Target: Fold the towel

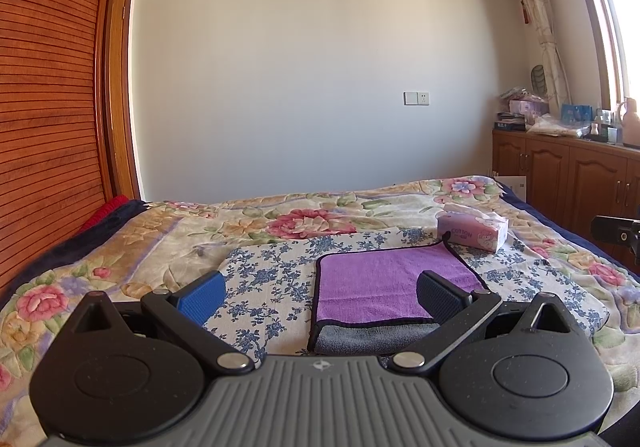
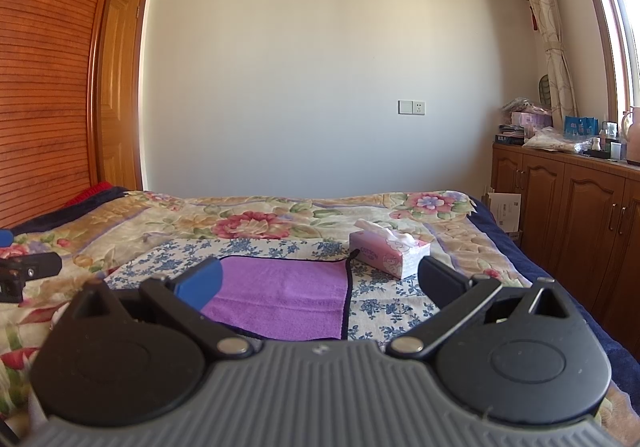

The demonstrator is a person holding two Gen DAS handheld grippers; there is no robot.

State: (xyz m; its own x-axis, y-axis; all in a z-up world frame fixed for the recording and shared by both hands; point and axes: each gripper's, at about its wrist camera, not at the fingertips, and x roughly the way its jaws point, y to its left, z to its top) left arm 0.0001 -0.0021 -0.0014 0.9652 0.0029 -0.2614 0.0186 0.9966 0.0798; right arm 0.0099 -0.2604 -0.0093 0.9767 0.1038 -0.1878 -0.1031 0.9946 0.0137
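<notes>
Left gripper level, low over bed, jaws spread, empty, purple towel flat at lower centre, right gripper likewise level, spread, empty, tissue box right of centre

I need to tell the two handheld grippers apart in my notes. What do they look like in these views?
They look identical. The left gripper and right gripper each have a ribbed grey body with a small emblem, two round black discs, and black linkage arms with silver pivot bolts. On each, one finger carries a textured blue pad and the other a dark textured pad. No cables or sleeves are visible.
</notes>
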